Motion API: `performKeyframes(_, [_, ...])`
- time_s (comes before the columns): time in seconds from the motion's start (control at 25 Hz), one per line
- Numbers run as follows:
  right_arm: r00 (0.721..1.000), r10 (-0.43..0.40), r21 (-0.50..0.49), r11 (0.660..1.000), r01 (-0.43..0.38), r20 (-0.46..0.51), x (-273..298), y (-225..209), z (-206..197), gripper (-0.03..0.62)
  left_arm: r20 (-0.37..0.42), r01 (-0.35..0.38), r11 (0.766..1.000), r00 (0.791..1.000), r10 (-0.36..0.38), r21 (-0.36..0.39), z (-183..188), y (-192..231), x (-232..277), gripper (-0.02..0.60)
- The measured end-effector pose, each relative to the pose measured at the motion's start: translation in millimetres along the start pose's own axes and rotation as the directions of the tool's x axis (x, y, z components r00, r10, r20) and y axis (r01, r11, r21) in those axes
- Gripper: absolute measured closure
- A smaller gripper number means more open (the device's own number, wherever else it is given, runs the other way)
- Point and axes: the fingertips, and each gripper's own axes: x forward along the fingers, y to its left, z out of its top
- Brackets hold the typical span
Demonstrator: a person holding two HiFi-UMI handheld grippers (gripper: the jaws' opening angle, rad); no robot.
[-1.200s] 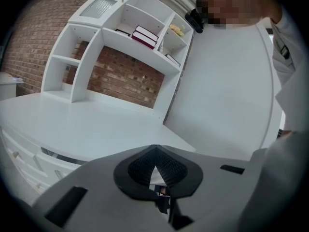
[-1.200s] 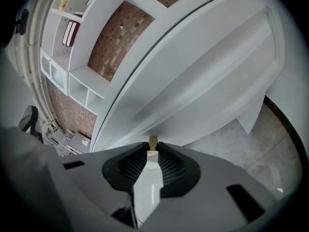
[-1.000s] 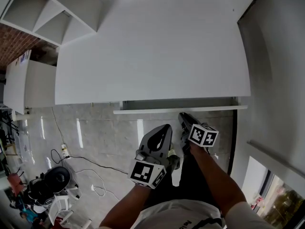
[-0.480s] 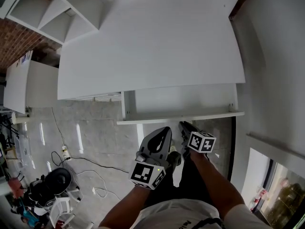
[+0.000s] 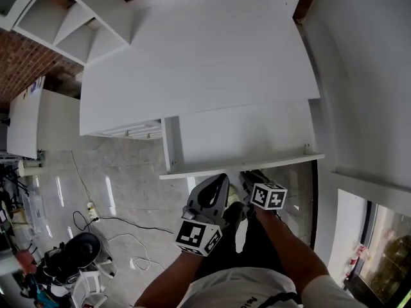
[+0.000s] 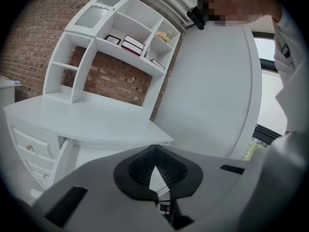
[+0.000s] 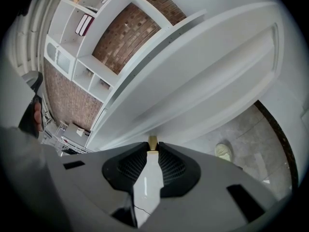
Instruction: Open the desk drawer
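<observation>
The white desk fills the top of the head view. Its wide drawer stands pulled out below the desktop, showing a bare white inside. My right gripper reaches under the drawer's front edge. In the right gripper view, the right gripper is shut on the drawer's small brass knob. My left gripper hovers just left of it, below the front edge. Seen in its own view, the left gripper is shut with nothing in it.
A white shelf hutch sits at the desk's far left, with small side drawers below the desktop. A white wall runs along the right. Cables and a dark appliance lie on the tiled floor at left. A shoe rests under the desk.
The drawer has slid out toward me, from a narrow slit to well open. Both grippers have drawn back with it, the right one still on the knob.
</observation>
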Motion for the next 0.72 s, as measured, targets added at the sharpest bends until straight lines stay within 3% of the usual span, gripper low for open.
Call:
performKeyframes(0.52, [1.000,0.002,0.002,1.000,-0.002,-0.026,-12.7,-3.7,-17.5,0.517,-0.004,0.002,1.000,1.000,-0.002,0.018,2.6,-13.9,-16.2,0.569])
performKeyframes(0.72, [0.995,0.006,0.020,1.000,-0.004,-0.097,-27.2,-4.0,-29.4,0.514,0.004,0.007,1.000,1.000,-0.007,0.011,5.5,-16.4,-20.2,0.569])
